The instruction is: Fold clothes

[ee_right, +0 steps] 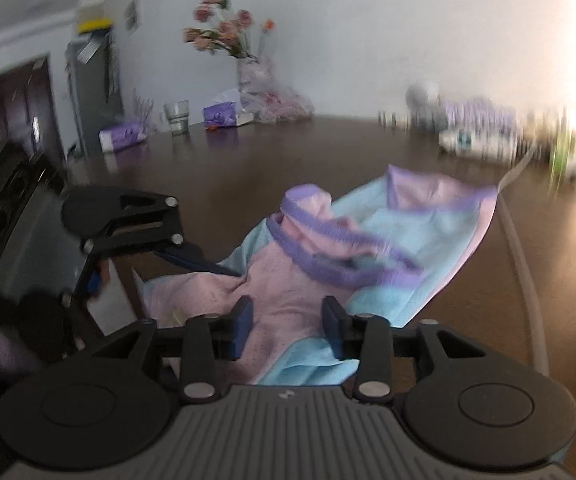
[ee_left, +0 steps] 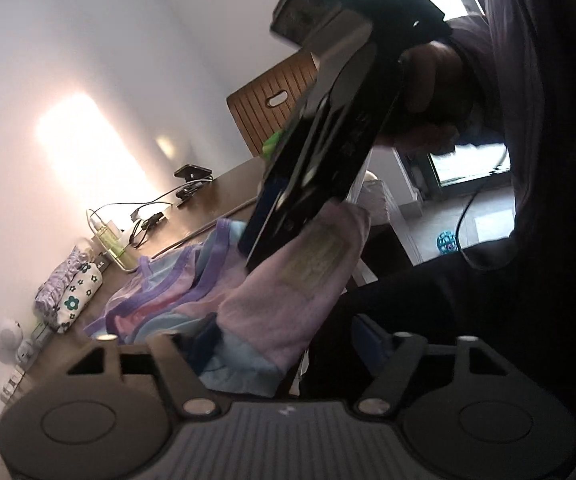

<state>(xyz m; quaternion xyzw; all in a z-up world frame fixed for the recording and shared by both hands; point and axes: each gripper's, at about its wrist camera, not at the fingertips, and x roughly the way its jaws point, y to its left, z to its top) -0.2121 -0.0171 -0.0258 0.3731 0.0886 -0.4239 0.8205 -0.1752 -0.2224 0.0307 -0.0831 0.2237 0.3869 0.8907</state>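
Note:
A small garment (ee_right: 428,236) in pink and light blue with purple trim lies crumpled on the dark wooden table (ee_right: 288,152). My right gripper (ee_right: 288,320) stands over its near pink part, jaws apart, with cloth lying between the blue pads (ee_right: 242,320) but not pinched. In the left wrist view my left gripper (ee_left: 288,336) straddles a raised pink fold of the garment (ee_left: 288,296), its pads clear of the fabric. The right gripper (ee_left: 248,252) reaches down onto the cloth just beyond. From the right wrist view the left gripper (ee_right: 216,268) comes in from the left at the garment's edge.
A vase of flowers (ee_right: 252,76), a glass (ee_right: 177,117) and purple tissue packs (ee_right: 122,136) line the far edge. A floral pouch (ee_left: 80,300), cables (ee_left: 148,220) and a wooden chair back (ee_left: 276,100) stand along the wall side. A person's dark clothing (ee_left: 528,240) fills the right.

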